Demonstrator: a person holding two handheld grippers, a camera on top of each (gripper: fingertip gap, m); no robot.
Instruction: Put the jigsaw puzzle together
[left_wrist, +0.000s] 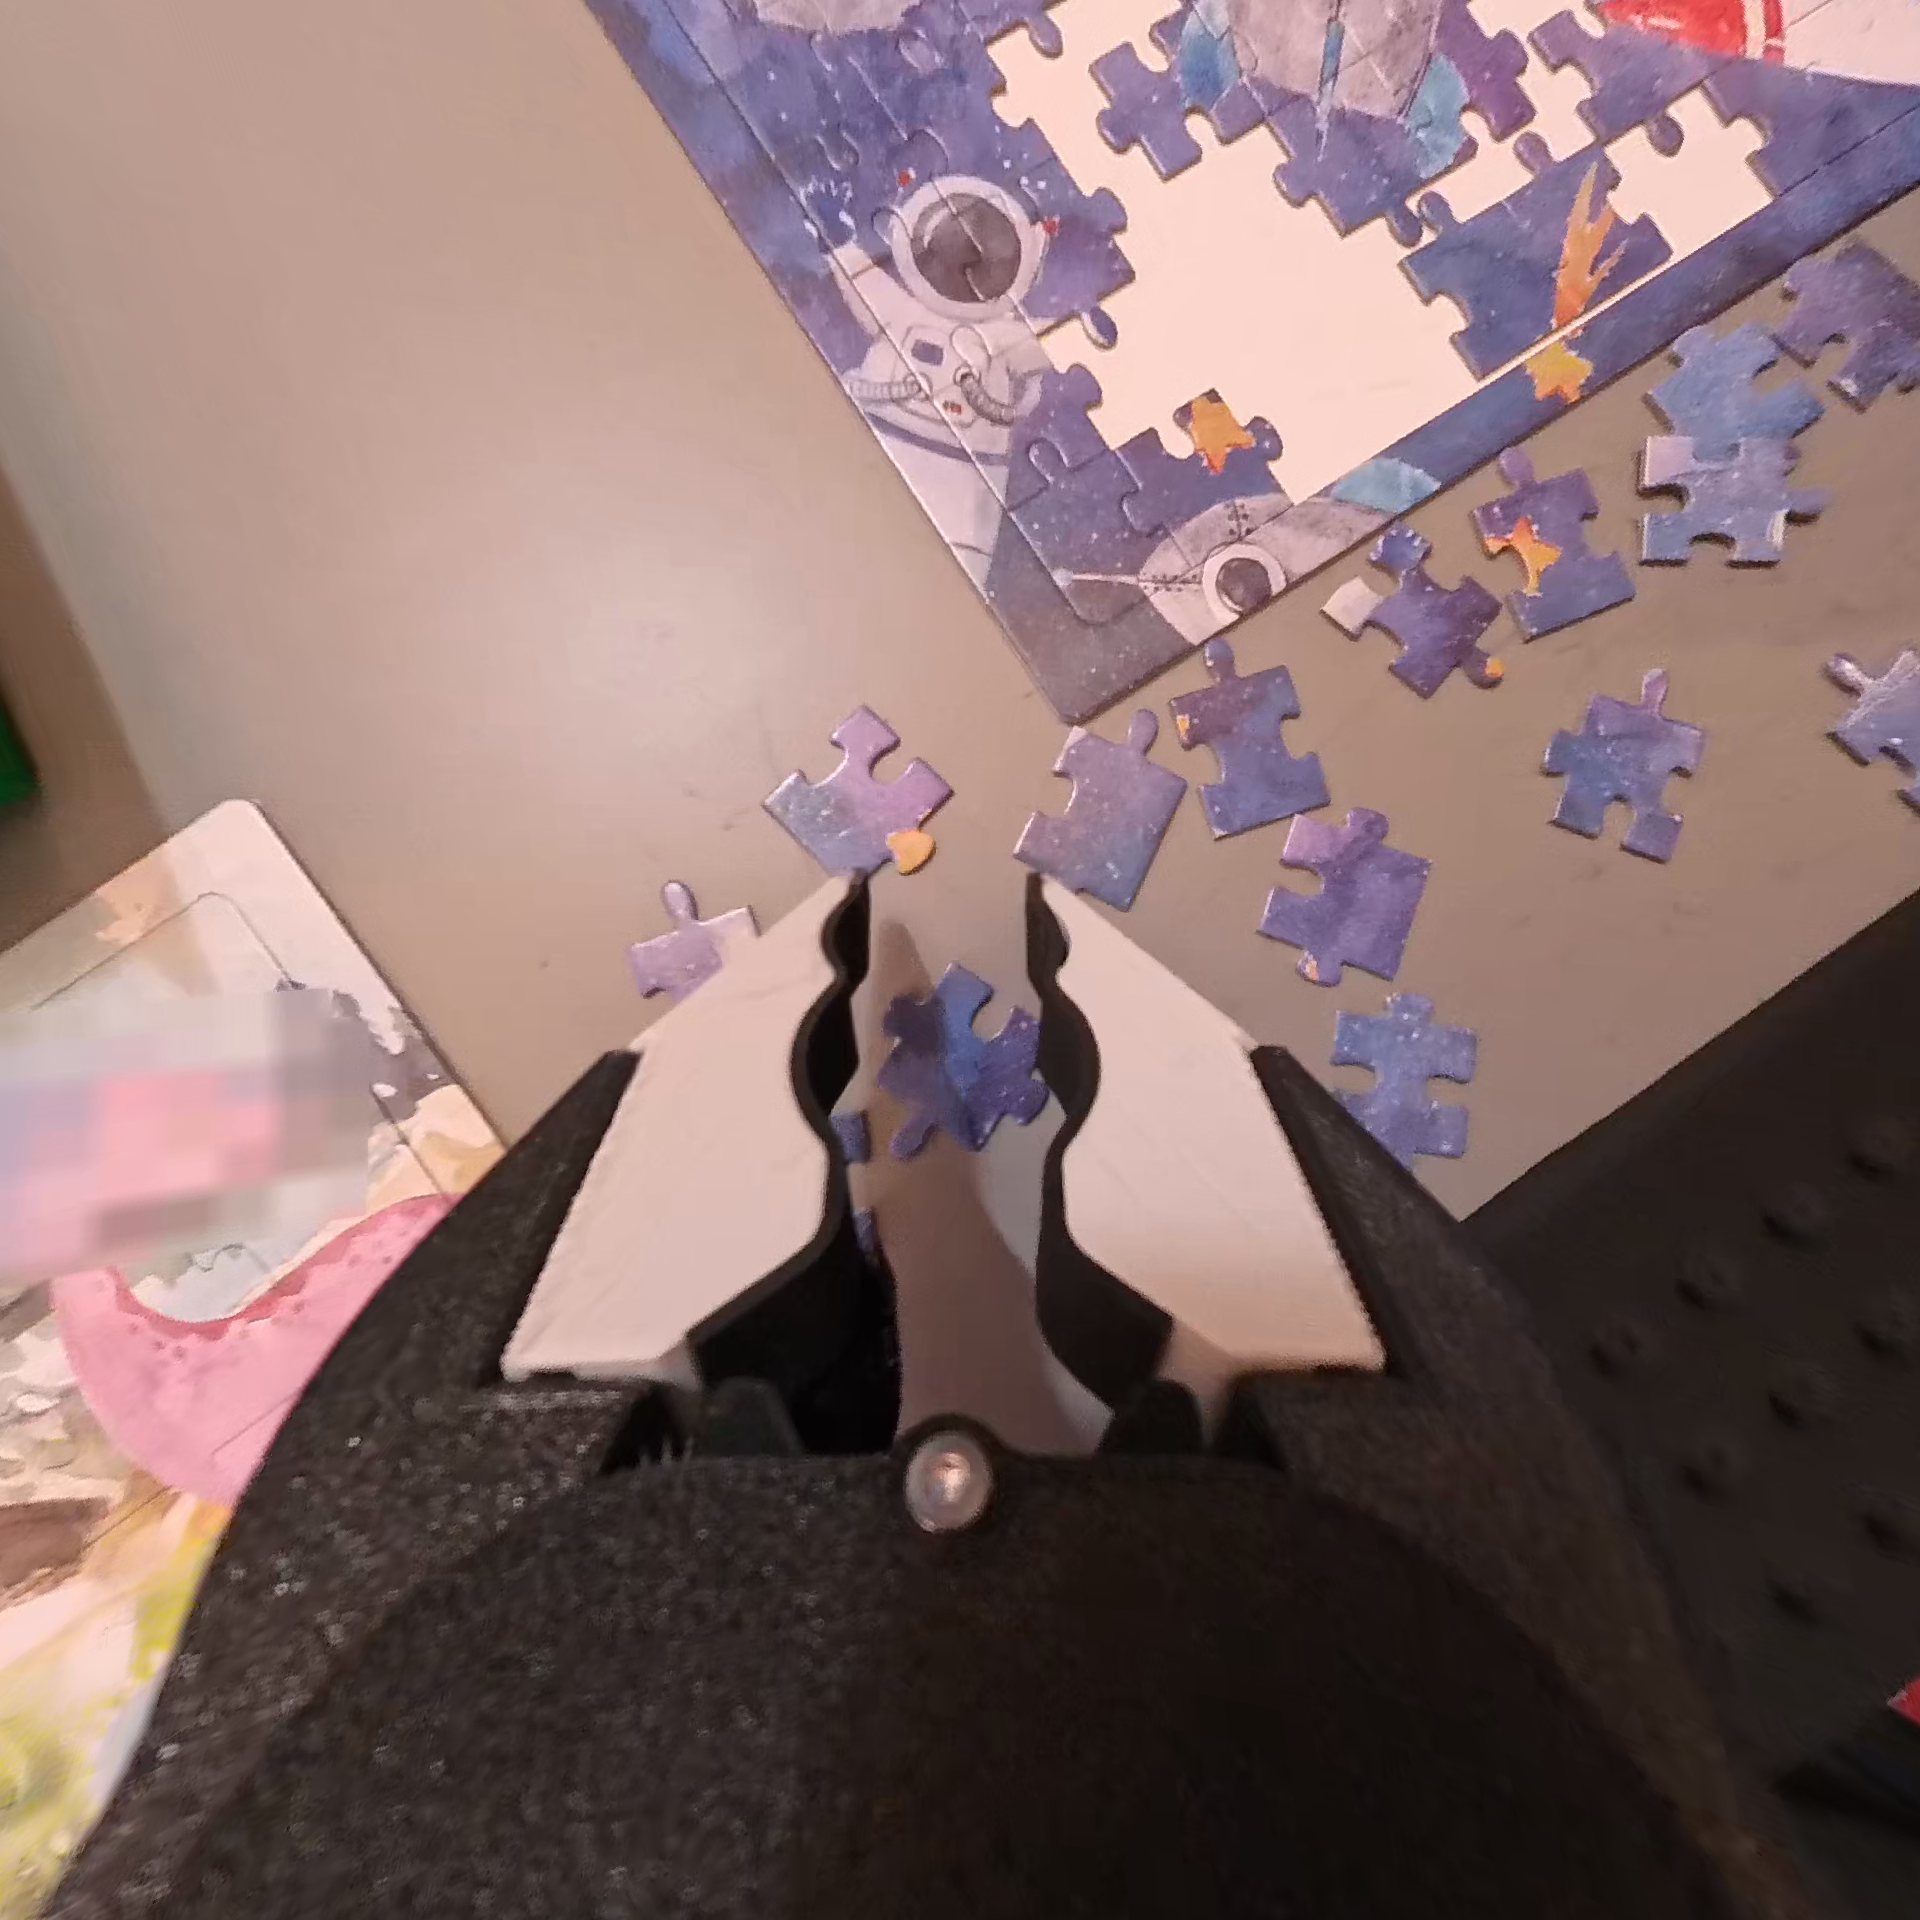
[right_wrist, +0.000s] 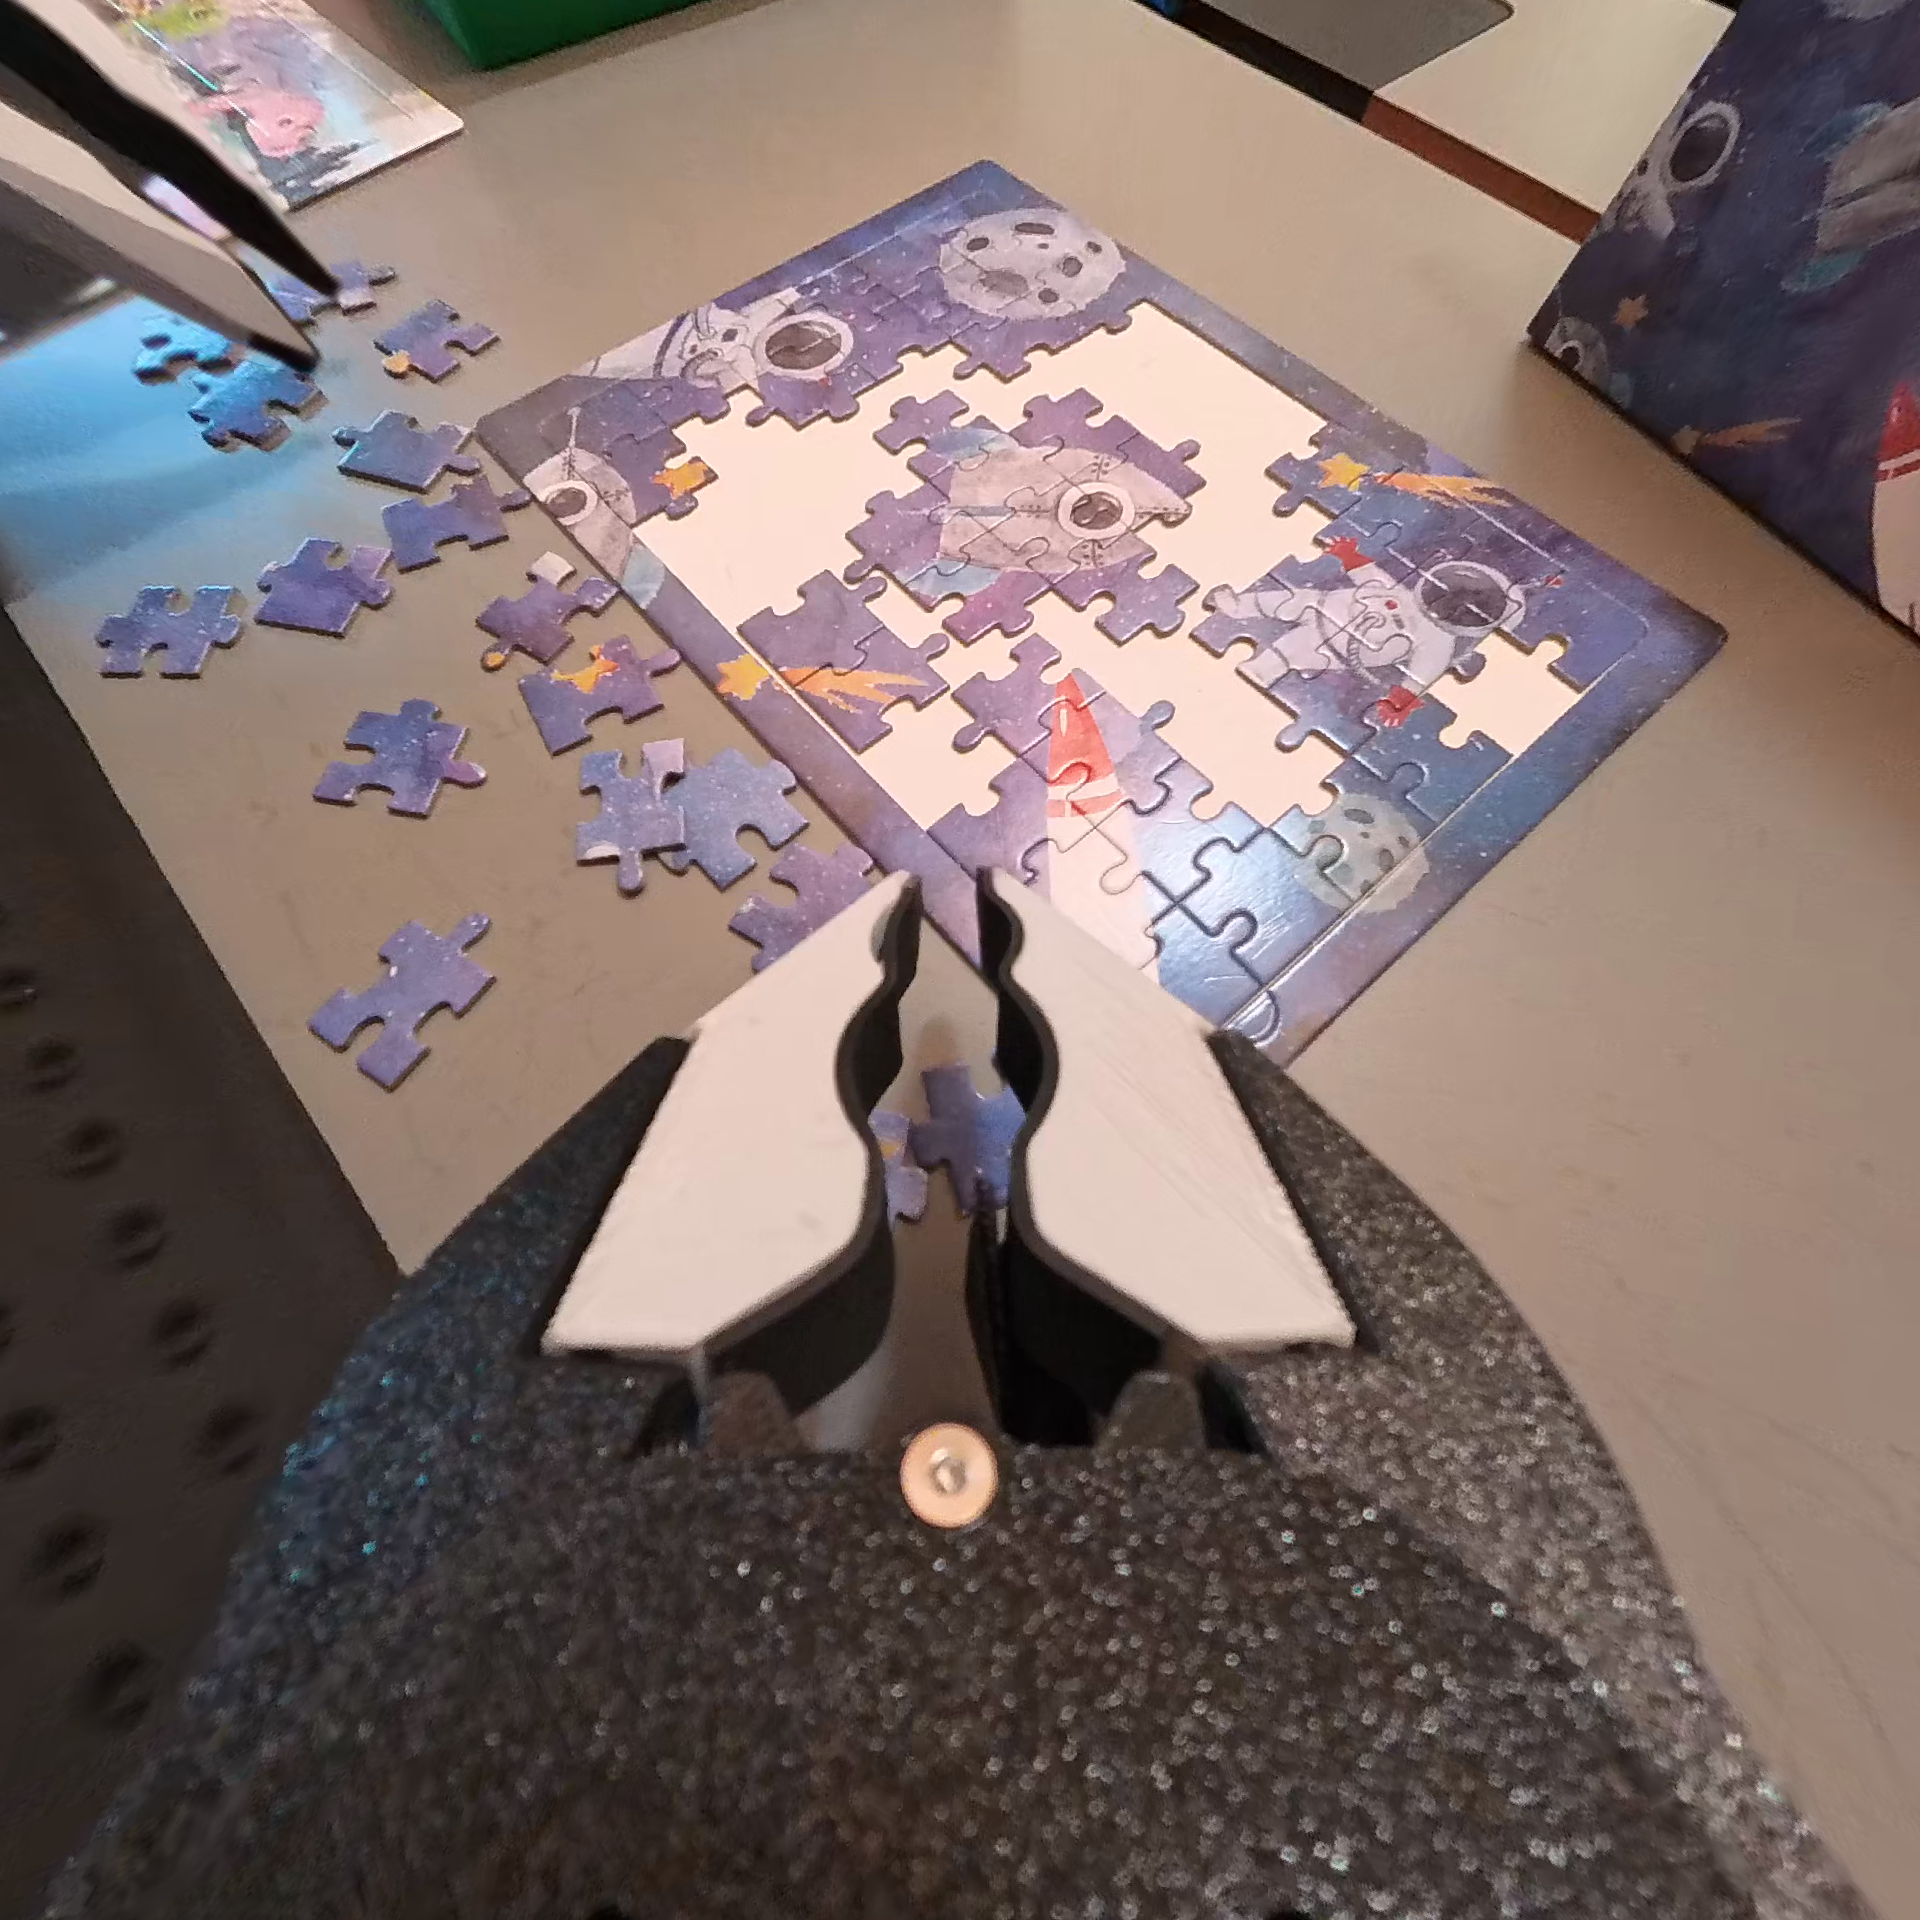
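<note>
A space-themed jigsaw board (right_wrist: 1662, 634) lies on the grey table, partly filled, with white gaps in the middle; it also shows in the left wrist view (left_wrist: 1101, 665). Several loose blue-purple pieces (right_wrist: 400, 758) lie scattered to its left. My left gripper (left_wrist: 943, 885) is open and low over the loose pieces, and a blue piece (left_wrist: 961, 1060) lies on the table between its jaws. It also shows in the right wrist view (right_wrist: 322, 320). My right gripper (right_wrist: 945, 883) is open by a narrow gap at the board's near corner, above a loose piece (right_wrist: 956, 1127).
A second, pink and pastel puzzle (left_wrist: 208, 1299) lies to the left, also in the right wrist view (right_wrist: 312, 114). The dark puzzle box (right_wrist: 1766, 364) stands at the far right. A black perforated mat (right_wrist: 104, 1143) borders the table. A green box (right_wrist: 551, 26) sits at the back.
</note>
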